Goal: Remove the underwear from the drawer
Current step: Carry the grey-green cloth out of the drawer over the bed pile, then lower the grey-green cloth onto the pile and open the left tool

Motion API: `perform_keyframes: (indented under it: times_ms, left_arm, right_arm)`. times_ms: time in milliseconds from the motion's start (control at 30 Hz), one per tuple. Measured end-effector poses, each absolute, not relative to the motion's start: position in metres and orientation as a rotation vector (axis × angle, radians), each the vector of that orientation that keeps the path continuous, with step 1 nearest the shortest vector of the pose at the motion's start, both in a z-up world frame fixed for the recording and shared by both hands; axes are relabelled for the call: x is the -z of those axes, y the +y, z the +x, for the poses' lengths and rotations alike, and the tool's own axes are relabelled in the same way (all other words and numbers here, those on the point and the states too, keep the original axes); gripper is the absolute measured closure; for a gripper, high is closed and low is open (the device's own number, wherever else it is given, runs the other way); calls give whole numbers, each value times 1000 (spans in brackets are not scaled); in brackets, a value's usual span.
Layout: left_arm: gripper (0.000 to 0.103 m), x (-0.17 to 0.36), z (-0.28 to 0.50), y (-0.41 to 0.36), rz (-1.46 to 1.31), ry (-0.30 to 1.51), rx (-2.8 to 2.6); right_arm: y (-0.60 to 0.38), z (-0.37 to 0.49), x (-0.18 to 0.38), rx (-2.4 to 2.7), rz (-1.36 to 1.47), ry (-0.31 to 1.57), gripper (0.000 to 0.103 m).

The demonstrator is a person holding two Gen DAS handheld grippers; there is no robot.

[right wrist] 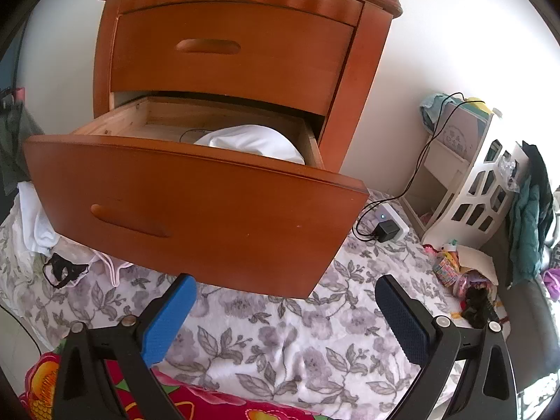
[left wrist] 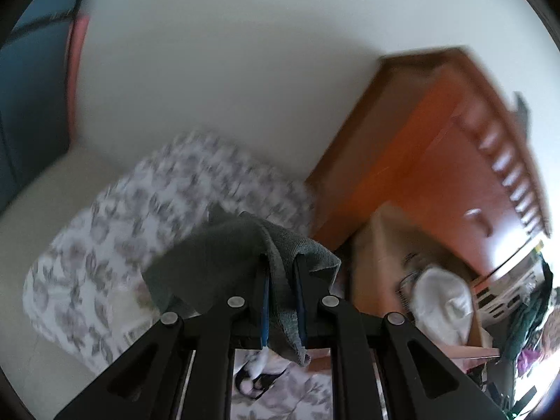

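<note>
A grey-green piece of underwear (left wrist: 224, 266) hung pinched between the 2 blue-padded fingers of the left gripper (left wrist: 281, 294), held up over the floral sheet (left wrist: 115, 231), beside the wooden nightstand (left wrist: 430, 147) and clear of its drawer. The left view was blurred. In the right view, the lower drawer (right wrist: 196, 203) stood pulled out, with a white garment (right wrist: 252, 141) lying inside toward its right end. The right gripper (right wrist: 285, 318) sat in front of the drawer, its fingers spread wide and holding nothing. More white clothing (right wrist: 35, 224) lay on the sheet left of the drawer.
</note>
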State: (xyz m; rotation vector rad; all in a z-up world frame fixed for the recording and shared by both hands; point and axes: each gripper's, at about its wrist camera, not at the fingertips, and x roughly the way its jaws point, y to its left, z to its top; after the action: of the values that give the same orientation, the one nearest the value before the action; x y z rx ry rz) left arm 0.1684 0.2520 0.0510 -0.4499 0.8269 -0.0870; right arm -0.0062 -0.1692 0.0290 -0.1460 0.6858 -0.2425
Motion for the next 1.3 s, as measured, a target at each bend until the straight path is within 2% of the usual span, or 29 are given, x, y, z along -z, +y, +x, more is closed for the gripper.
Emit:
perform_keyframes:
  times_ms: [267, 567, 667, 700, 733, 967, 1300]
  left_arm:
    - [90, 24, 162, 268, -512, 978, 7]
    - [89, 56, 158, 268, -535, 1042, -10]
    - [72, 55, 156, 265, -539, 1045, 5]
    - [60, 54, 155, 264, -540, 1044, 11]
    - [54, 52, 153, 263, -542, 1039, 21]
    - [45, 46, 145, 258, -535, 1033, 58]
    - [25, 22, 134, 256, -505, 982, 83]
  right_arm:
    - [-165, -4, -27, 240, -169, 698, 0]
    - [-162, -3, -27, 242, -189, 698, 0]
    - [-162, -4, -28, 242, -192, 694, 0]
    - [-162, -4, -28, 243, -193, 694, 0]
    - [-161, -4, -28, 243, -194, 694, 0]
    - [-160, -4, -28, 243, -200, 691, 0]
    - [-159, -4, -28, 242, -207, 691, 0]
